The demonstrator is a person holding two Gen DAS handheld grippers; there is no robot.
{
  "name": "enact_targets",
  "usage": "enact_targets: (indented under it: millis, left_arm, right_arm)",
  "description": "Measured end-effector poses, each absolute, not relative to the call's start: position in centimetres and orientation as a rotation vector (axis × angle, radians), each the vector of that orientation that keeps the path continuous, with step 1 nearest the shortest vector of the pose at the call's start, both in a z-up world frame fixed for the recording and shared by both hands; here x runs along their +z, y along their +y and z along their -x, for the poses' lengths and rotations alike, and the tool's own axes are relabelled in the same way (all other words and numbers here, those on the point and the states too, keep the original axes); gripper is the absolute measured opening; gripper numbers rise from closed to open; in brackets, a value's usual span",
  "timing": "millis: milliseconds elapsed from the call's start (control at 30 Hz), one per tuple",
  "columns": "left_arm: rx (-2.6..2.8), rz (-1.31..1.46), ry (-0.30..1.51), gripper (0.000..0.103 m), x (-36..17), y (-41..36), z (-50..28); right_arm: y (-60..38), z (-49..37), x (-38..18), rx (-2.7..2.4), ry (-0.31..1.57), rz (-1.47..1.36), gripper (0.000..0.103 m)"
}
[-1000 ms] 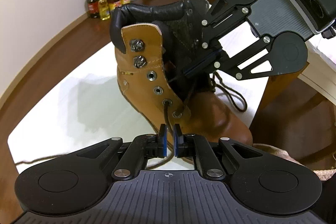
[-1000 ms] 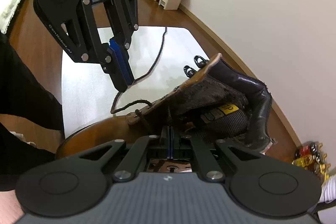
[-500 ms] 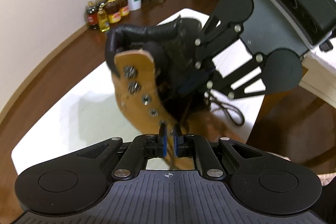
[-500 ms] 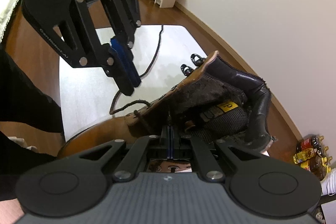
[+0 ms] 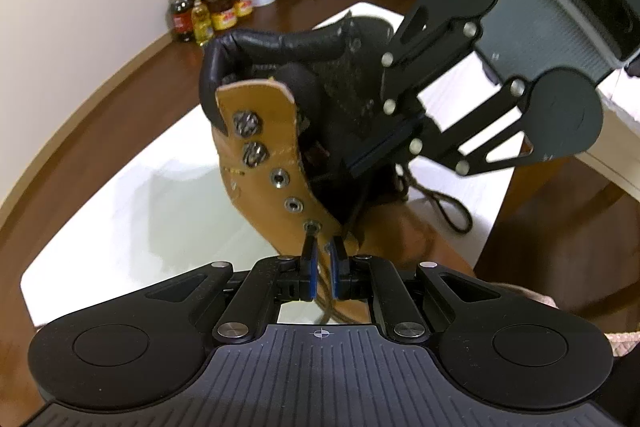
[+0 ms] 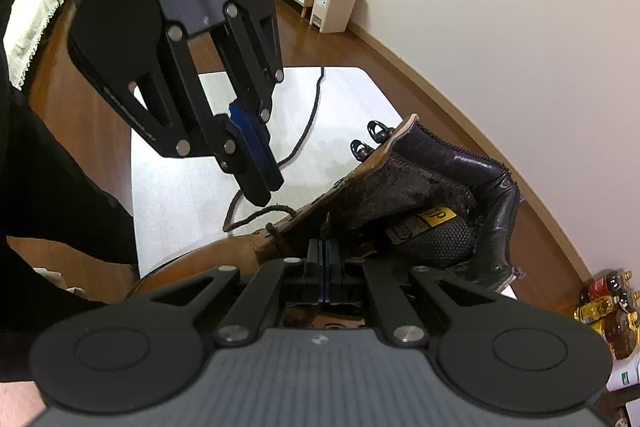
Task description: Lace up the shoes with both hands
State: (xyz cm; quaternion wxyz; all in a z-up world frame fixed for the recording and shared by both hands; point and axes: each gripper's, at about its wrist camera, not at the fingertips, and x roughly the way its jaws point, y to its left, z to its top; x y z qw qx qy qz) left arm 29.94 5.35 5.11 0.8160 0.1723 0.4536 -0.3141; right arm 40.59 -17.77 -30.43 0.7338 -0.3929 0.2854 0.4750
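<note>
Boot [image 5: 280, 163] mid-worktop [image 5: 120, 211]. Your left tongs [image 5: 322, 251] slightly spread round lace [image 5: 325, 301] below eyelet [image 5: 311, 226]: loose, could slip. Right tongs [image 6: 325, 247] pressed together inside boot: tugging may tip it.

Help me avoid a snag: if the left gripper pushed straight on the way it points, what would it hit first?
Probably the boot's tan eyelet flap, at the eyelet where the lace comes out; the left gripper already sits close below it, though depth is unclear.
</note>
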Motion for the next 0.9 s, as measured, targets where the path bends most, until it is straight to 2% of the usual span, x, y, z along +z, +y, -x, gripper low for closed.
enact_targets:
  millis: [233,500,800,833,867,900]
  left_arm:
    - [-0.701,-0.364,0.922,0.008,5.3,5.6,-29.4]
    - [-0.872,-0.620,0.799,0.013,5.4,4.6,-28.2]
    - [-0.980,-0.666,0.776,0.013,4.8,3.4,-27.9]
    - [-0.989,-0.658,0.784,0.010,4.7,3.4,-27.9]
    - [-0.999,-0.647,0.796,0.003,4.6,3.3,-28.0]
    - [-1.005,-0.632,0.808,0.003,4.5,3.3,-28.1]
  right_arm:
    - [-18.3,-40.5,-30.0,1.062,0.637,0.860,0.002]
    - [-18.3,-38.7,-29.0,1.106,0.628,0.918,0.002]
    - [-17.5,-36.9,-29.0,1.150,0.621,0.977,0.002]
    - [-17.4,-36.8,-29.1,1.150,0.620,0.980,0.002]
    - [-17.3,-36.9,-29.2,1.151,0.622,0.981,0.002]
    - [-17.2,-36.8,-29.3,1.150,0.623,0.978,0.002]
